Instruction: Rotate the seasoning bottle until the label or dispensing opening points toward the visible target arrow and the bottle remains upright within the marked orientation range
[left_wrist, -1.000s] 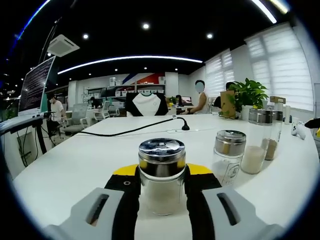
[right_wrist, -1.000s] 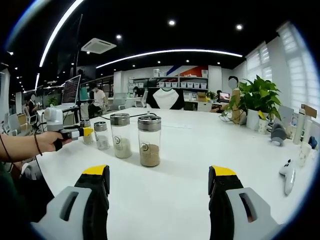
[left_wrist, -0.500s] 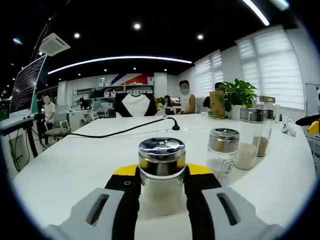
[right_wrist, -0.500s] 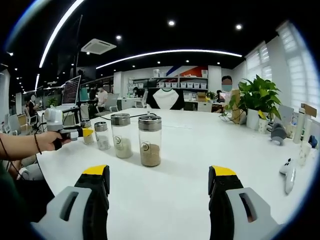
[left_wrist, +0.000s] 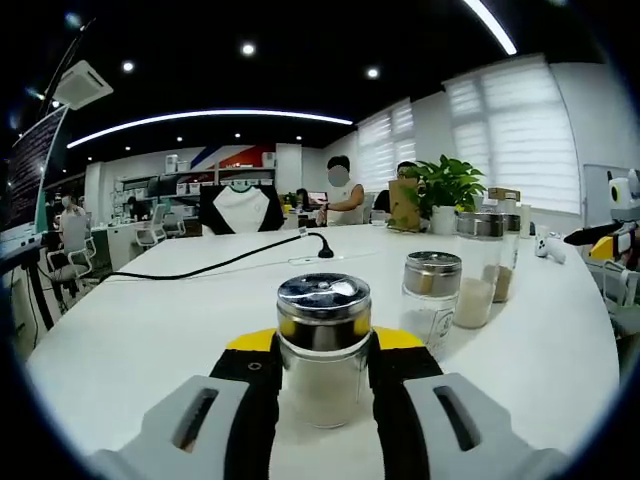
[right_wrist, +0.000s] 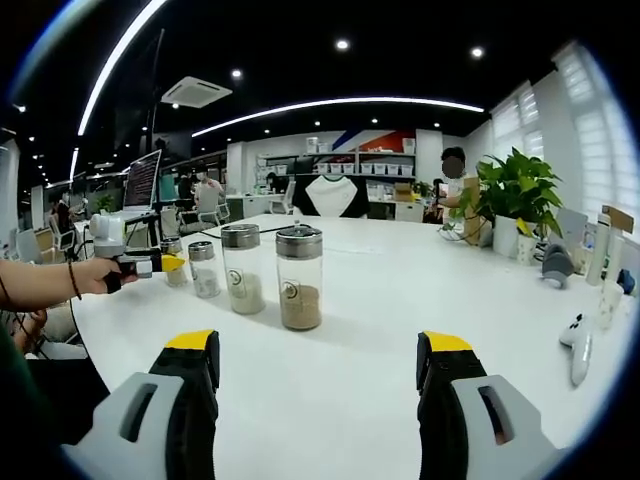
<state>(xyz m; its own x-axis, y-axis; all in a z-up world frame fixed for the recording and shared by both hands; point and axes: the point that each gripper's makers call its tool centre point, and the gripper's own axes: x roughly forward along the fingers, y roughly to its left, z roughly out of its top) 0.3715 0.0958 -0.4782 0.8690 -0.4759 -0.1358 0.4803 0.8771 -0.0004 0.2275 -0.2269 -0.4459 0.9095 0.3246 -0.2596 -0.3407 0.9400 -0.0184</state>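
A glass seasoning bottle (left_wrist: 323, 300) with a shiny perforated metal lid and pale powder stands upright on the white table (left_wrist: 140, 330). My left gripper (left_wrist: 323, 342) is shut on it, one yellow-tipped black jaw on each side. In the right gripper view a hand holds that left gripper (right_wrist: 150, 265) at the far left, with the held bottle (right_wrist: 174, 268) small behind its yellow tip. My right gripper (right_wrist: 317, 350) is open above the table (right_wrist: 400, 300), nothing between its jaws.
A short bottle (left_wrist: 431, 297) and two tall ones (left_wrist: 478, 272) stand in a row to the right; the same row (right_wrist: 242, 270) sits ahead of my right gripper, brown-filled bottle (right_wrist: 299, 278) nearest. A black cable (left_wrist: 230, 262), potted plant (right_wrist: 515, 195) and white controller (right_wrist: 578, 352) lie farther off.
The left gripper view has swung to the right with the bottle still held, so the row of bottles and the background slid left. The right gripper has stayed still.
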